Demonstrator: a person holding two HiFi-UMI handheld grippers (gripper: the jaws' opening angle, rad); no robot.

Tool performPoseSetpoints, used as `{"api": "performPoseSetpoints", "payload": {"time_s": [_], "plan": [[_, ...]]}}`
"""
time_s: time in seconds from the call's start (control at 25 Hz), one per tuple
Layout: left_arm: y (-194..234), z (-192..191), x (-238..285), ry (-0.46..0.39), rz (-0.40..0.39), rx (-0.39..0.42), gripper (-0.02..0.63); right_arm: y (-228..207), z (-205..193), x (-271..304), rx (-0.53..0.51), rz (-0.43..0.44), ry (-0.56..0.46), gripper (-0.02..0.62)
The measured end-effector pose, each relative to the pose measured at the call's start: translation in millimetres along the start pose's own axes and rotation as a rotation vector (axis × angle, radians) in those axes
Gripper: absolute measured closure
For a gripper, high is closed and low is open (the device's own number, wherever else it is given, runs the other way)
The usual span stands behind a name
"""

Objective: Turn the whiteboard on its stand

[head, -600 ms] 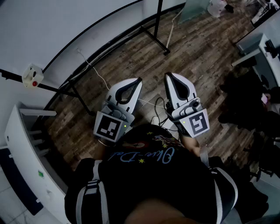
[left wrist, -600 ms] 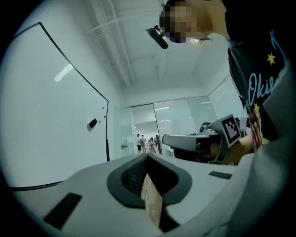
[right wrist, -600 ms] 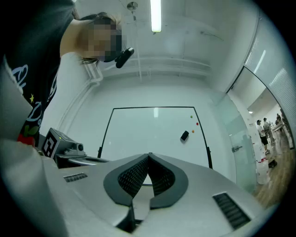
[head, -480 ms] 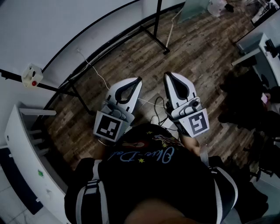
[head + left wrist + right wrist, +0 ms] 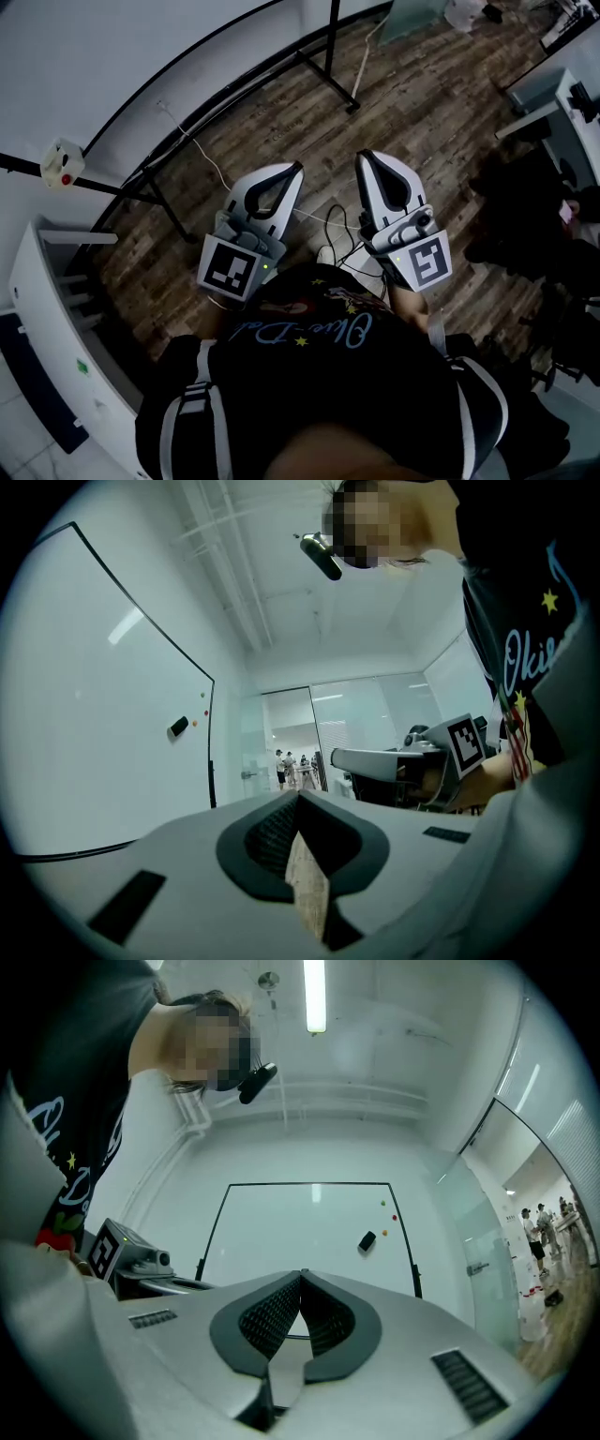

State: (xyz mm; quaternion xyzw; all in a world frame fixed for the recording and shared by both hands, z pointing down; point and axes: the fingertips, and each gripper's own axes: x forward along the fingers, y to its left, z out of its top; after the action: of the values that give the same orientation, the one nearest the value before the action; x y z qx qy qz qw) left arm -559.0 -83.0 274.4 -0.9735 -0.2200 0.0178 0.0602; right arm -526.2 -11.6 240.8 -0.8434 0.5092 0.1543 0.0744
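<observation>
Head view, left gripper: jaws pressed together, nothing in them, held low in front of the person's black shirt.
Head view, right gripper: just beside the left one, jaws pressed together too, empty.
Head view, whiteboard: upper left, black frame, on its stand; I see it well apart from both grippers, and neither touches it.
Head view, in the way: white cable on the floor between the stand's legs and the grippers; black cables between the 2 grippers.
Head view, around: white box with a red button at the left edge; white unit lower left.
Head view, floor: dark wood planks.
Left gripper view: the pads meet at the tip. The whiteboard is off to the left with a black eraser stuck on it. Glass wall is behind.
Right gripper view: the pads meet and grip nothing. The whiteboard is straight ahead with 3 small magnets beside the eraser. Ceiling light is above.
</observation>
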Motion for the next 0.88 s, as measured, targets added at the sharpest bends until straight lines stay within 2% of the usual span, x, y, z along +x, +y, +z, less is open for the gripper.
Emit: {"api": "performPoseSetpoints", "payload": {"time_s": [0.28,0.56,0.88], "plan": [[-28,4,27,-0.016,-0.036,0.049,0.611,-27,9,-17,0.015,0.021,-0.014,0.584],[-40,4,47,-0.002,-0.009,0.022,0.611,-46,9,-30,0.031,0.056,-0.009,0.584],[-37,3,51,0.012,-0.01,0.033,0.611,-59,7,-36,0.026,0.029,-0.011,0.584]]}}
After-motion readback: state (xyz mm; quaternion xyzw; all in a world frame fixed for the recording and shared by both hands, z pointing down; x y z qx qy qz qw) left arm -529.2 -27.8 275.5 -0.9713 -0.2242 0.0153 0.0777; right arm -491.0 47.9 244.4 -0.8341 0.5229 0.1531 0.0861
